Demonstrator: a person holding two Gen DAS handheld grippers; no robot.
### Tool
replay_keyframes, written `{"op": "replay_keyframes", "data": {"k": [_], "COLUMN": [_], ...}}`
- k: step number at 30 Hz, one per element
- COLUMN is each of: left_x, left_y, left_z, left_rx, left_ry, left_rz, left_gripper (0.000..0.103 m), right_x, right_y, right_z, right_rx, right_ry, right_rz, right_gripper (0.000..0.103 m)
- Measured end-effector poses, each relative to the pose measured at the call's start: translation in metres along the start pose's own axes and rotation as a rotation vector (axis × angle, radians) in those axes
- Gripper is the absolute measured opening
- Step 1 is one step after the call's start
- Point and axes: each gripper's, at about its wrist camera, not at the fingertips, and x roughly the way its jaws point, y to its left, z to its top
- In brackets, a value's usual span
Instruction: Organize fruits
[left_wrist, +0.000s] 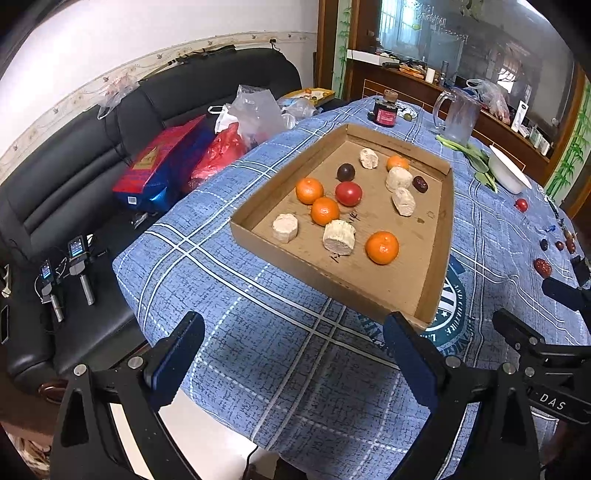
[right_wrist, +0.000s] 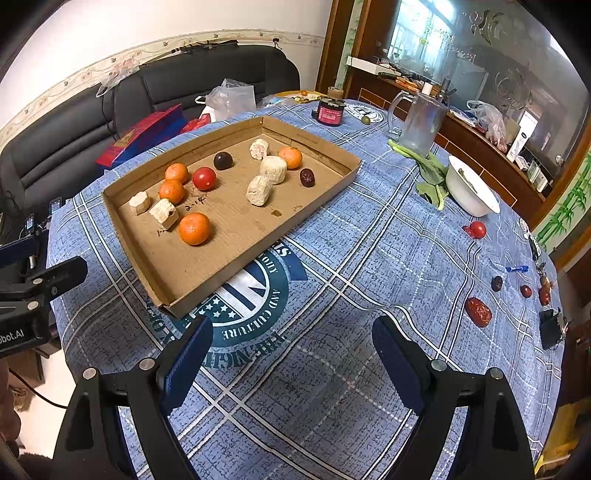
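A shallow cardboard tray (left_wrist: 436, 258) (right_wrist: 155, 273) lies on the blue plaid tablecloth. It holds several oranges (left_wrist: 382, 247) (right_wrist: 194, 229), a red tomato (left_wrist: 348, 194) (right_wrist: 204, 178), a dark plum (left_wrist: 346, 172) (right_wrist: 223, 161), a red date (left_wrist: 420, 183) (right_wrist: 307, 177) and several pale cut chunks (left_wrist: 339, 237) (right_wrist: 258, 190). Outside it, on the cloth at the right, lie a tomato (right_wrist: 477, 229) (left_wrist: 521, 205), a large red date (right_wrist: 478, 312) (left_wrist: 542, 267) and small dark fruits (right_wrist: 497, 283). My left gripper (left_wrist: 293, 354) and right gripper (right_wrist: 293, 354) are open and empty above the near table edge.
A white bowl (right_wrist: 471, 192) and green leaves (right_wrist: 430, 177) sit at the right, a clear jug (right_wrist: 421, 123) and a dark jar (right_wrist: 330, 112) at the back. A black sofa (left_wrist: 74, 177) with bags stands to the left. A black clip (right_wrist: 550, 328) lies near the right edge.
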Motion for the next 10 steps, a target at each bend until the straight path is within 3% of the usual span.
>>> {"op": "replay_keyframes", "data": {"k": [10], "left_x": [0.0033], "left_y": [-0.0043], "left_z": [0.0020], "left_rx": [0.029], "left_ry": [0.012], "left_rz": [-0.004], "left_gripper": [0.097], "right_x": [0.0043], "right_y": [0.0003], "right_z": [0.0013], "right_rx": [-0.001], "right_ry": [0.006], "right_rz": [0.004], "right_gripper": [0.091]}}
